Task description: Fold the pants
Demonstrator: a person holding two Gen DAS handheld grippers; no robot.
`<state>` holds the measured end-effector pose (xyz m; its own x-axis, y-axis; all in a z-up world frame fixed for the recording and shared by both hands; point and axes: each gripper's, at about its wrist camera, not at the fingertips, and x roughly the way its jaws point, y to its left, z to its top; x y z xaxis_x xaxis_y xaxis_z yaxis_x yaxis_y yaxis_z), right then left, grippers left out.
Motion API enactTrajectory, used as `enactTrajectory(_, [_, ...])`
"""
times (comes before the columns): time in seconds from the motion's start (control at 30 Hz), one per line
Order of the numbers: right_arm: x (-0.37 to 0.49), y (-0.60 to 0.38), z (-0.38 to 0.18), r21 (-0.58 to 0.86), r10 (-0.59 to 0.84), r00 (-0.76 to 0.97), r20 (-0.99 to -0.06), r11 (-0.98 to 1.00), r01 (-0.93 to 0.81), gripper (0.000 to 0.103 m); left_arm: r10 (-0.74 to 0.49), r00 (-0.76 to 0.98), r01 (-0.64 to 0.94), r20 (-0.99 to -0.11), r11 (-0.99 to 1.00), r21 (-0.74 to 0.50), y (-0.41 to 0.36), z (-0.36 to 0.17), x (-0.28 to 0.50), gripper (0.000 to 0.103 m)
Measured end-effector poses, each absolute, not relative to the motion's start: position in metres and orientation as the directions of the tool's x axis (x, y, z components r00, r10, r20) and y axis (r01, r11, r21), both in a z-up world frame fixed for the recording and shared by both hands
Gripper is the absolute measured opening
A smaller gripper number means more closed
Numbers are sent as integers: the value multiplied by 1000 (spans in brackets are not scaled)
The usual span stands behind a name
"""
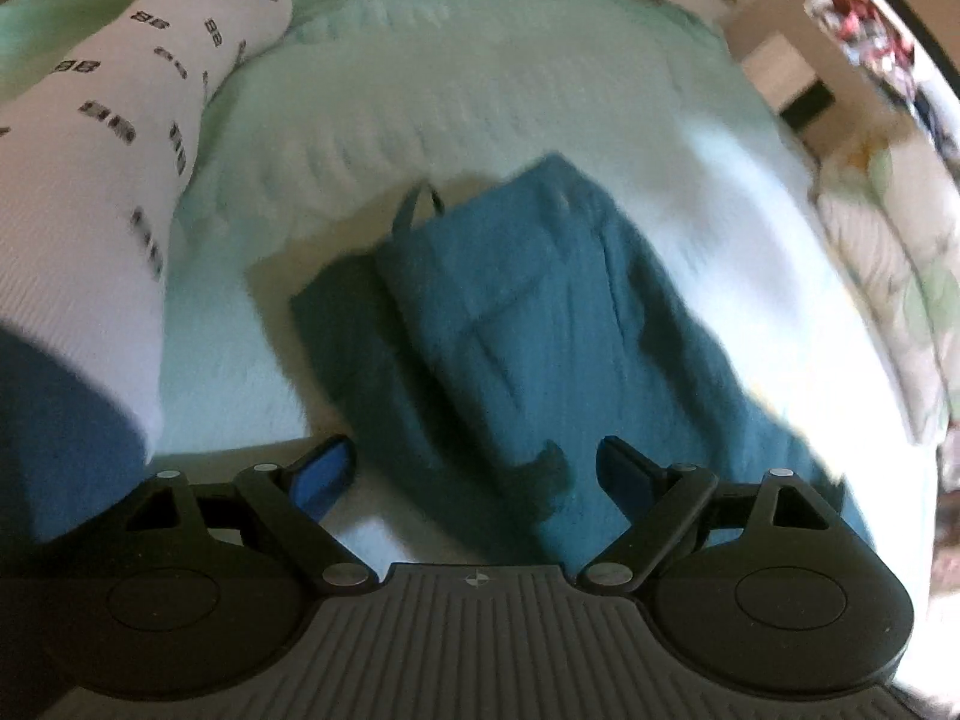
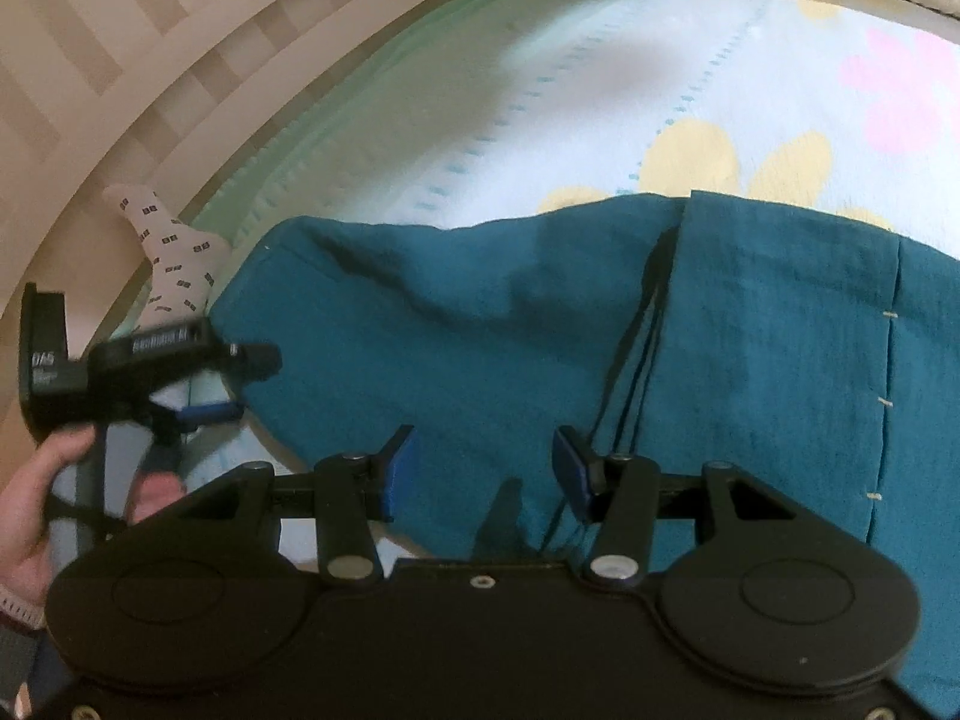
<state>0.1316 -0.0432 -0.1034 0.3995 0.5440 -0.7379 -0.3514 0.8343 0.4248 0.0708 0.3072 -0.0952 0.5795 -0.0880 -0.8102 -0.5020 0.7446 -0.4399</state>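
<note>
both grippers (image 1: 474, 462) (image 2: 483, 462) hang wide open, empty, over the pants (image 1: 510, 312), so grab 2 edge corners evenly before folding.

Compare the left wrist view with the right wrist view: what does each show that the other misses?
Only the left wrist view shows the left gripper head-on, jaws open above the cloth, and a framed picture on the wall. Only the right wrist view shows the right gripper, jaws open, the pants' drawstring, the sheet's flower print, and the hand holding the left gripper. Both show the teal pants and the patterned sock.
</note>
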Motion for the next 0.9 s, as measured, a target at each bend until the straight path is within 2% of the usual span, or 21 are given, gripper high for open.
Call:
enactTrajectory(0.1, [134,-44,-106,418,536,398,-745,839,-348,58,-101,596,-497,-797,734,-464,314,-97,84,90])
enactTrajectory(0.13, [135,-44,-107,417,533,398,-747,841,-345,58,-106,599,-492,-794,733,-470,316,-97,89,93])
enactTrajectory(0.17, [137,-44,-108,416,531,397,-749,843,-342,58,-114,605,-484,-788,733,-478,315,-97,95,102])
enactTrajectory(0.27, [141,-42,-114,402,517,396,-759,850,-340,58,-92,621,-470,-779,751,-463,313,-98,107,102])
enactTrajectory(0.33, [144,-42,-119,377,495,400,-771,862,-339,58,-82,617,-470,-782,759,-450,313,-97,112,98])
enactTrajectory(0.37, [145,-42,-122,366,485,402,-777,867,-338,58,-49,613,-492,-789,758,-429,312,-95,112,78])
enactTrajectory(0.4, [146,-43,-126,356,475,400,-783,871,-338,58,6,599,-527,-801,756,-389,311,-92,111,49])
enactTrajectory(0.47, [147,-42,-135,348,466,383,-797,874,-339,55,19,594,-528,-804,763,-372,311,-89,110,31])
enactTrajectory(0.5, [148,-40,-140,338,456,367,-811,877,-342,52,-6,610,-511,-792,761,-400,313,-89,109,26])
enactTrajectory(0.6, [147,-32,-136,288,432,371,-822,877,-384,50,-3,639,-475,-769,785,-398,309,-81,104,24])
enactTrajectory(0.67, [153,-31,-127,318,470,387,-793,862,-395,46,18,646,-453,-763,814,-364,302,-75,104,24])
enactTrajectory(0.77, [173,-24,-119,317,464,421,-779,871,-375,45,21,649,-445,-760,821,-357,298,-72,104,24])
enactTrajectory(0.9, [216,-16,-131,308,410,419,-810,906,-292,27,21,656,-449,-755,815,-368,299,-75,100,24])
